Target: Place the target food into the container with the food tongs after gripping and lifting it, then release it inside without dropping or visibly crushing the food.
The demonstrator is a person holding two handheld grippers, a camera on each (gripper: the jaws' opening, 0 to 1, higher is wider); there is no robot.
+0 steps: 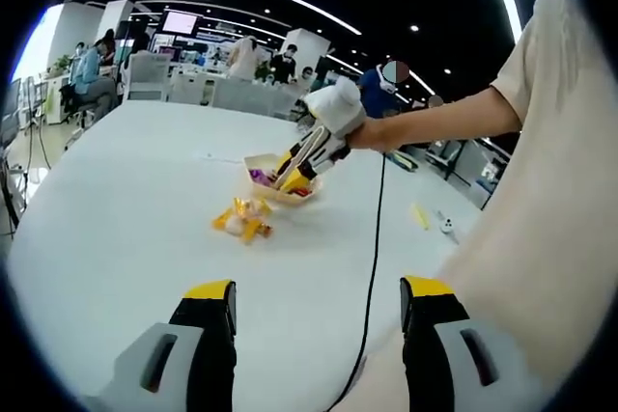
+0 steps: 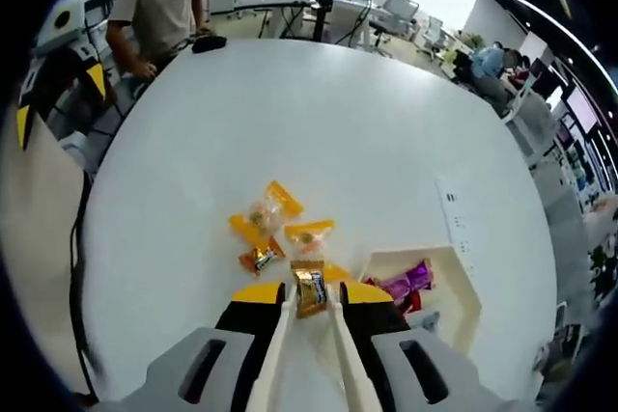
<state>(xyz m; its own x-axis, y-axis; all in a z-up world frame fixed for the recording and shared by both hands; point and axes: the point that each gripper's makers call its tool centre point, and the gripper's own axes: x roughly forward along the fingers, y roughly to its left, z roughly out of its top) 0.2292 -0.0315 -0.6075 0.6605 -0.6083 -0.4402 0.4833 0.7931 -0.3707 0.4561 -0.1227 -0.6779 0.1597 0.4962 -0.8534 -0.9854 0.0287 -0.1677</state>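
the right gripper (image 2: 309, 298) had its yellow-tipped jaws squeezed on a pair of cream plastic food tongs (image 2: 307, 335), whose tips pinched a small gold-and-blue wrapped snack (image 2: 309, 291) just ahead of the jaws. the shallow cream tray container (image 2: 462, 287), with purple and red packets in it, sat just to the right of that gripper; three loose orange wrapped snacks (image 2: 275, 224) lay ahead. the carry step looked in hand: next, swing right over the tray and ease the tongs apart gently. the left gripper (image 1: 318, 308) hung wide open and empty, well back.
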